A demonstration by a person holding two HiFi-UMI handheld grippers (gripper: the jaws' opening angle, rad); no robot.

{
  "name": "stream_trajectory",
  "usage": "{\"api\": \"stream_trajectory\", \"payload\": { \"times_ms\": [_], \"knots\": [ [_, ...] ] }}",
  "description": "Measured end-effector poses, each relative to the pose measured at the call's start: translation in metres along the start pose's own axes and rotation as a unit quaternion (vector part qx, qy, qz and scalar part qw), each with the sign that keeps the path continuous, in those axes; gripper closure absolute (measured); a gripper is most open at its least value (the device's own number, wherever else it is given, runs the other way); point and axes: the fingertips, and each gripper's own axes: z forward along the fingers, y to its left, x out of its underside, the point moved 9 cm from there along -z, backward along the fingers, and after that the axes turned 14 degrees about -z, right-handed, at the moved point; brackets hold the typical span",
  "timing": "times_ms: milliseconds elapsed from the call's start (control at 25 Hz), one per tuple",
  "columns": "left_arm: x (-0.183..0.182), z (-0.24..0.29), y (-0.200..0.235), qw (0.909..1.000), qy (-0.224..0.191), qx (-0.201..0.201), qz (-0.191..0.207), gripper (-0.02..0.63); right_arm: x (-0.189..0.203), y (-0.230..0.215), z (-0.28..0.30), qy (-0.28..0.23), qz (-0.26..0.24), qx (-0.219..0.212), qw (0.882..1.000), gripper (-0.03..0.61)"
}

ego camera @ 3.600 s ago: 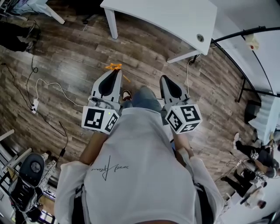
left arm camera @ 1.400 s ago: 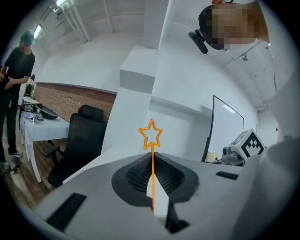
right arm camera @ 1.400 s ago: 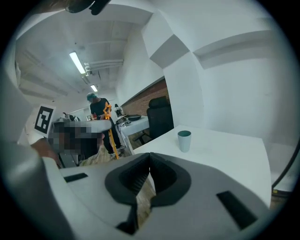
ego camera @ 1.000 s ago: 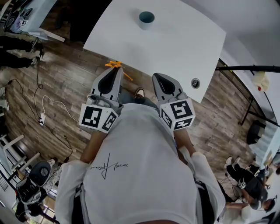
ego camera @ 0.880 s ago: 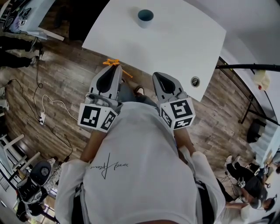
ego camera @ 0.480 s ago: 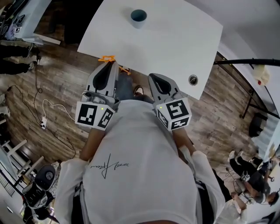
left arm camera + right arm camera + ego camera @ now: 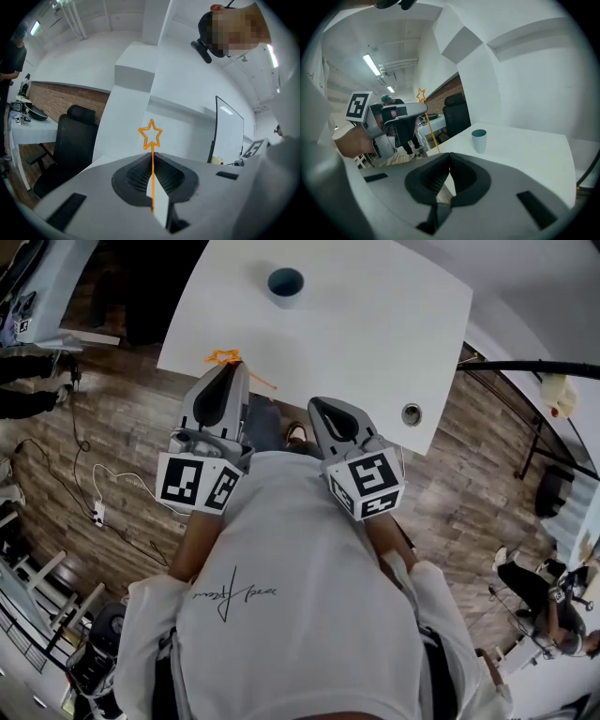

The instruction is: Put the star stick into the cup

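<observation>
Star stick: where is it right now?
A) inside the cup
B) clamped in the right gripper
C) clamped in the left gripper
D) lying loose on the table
C: the left gripper view shows the left gripper shut on the star stick, star end sticking out past the jaws, while the cup stands apart from it on the table.

The thin orange plastic star stick (image 7: 151,140) looks smooth and faintly glossy against the ribbed black rubbery pads (image 7: 136,176) of the matt grey plastic left gripper (image 7: 152,157). In the head view, the white table top (image 7: 375,315) at twelve o'clock is smooth and matt. The brown plank floor (image 7: 122,427) at nine o'clock shows wood grain. The white T-shirt (image 7: 300,615) at six o'clock is soft cloth.
</observation>
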Motion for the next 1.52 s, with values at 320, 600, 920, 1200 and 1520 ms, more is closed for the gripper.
{"api": "stream_trajectory", "payload": {
  "times_ms": [320, 600, 920, 1200, 1520],
  "knots": [
    [-0.017, 0.036, 0.021, 0.9996, 0.016, 0.024, 0.000, 0.595, -0.013, -0.015, 0.028, 0.012, 0.019, 0.012, 1.000, 0.572],
    [-0.035, 0.060, 0.043, 0.9984, 0.023, 0.051, 0.003, 0.595, -0.029, -0.022, 0.056, 0.015, 0.030, 0.030, 0.999, 0.572],
    [-0.057, 0.090, 0.068, 0.9960, 0.026, 0.086, 0.003, 0.595, -0.048, -0.029, 0.083, 0.019, 0.034, 0.058, 0.998, 0.572],
    [-0.075, 0.110, 0.083, 0.9923, 0.024, 0.122, 0.004, 0.595, -0.056, -0.031, 0.098, 0.024, 0.041, 0.085, 0.995, 0.572],
    [-0.091, 0.130, 0.102, 0.9871, 0.028, 0.158, -0.001, 0.595, -0.064, -0.031, 0.112, 0.034, 0.054, 0.122, 0.990, 0.572]
  ]
}}
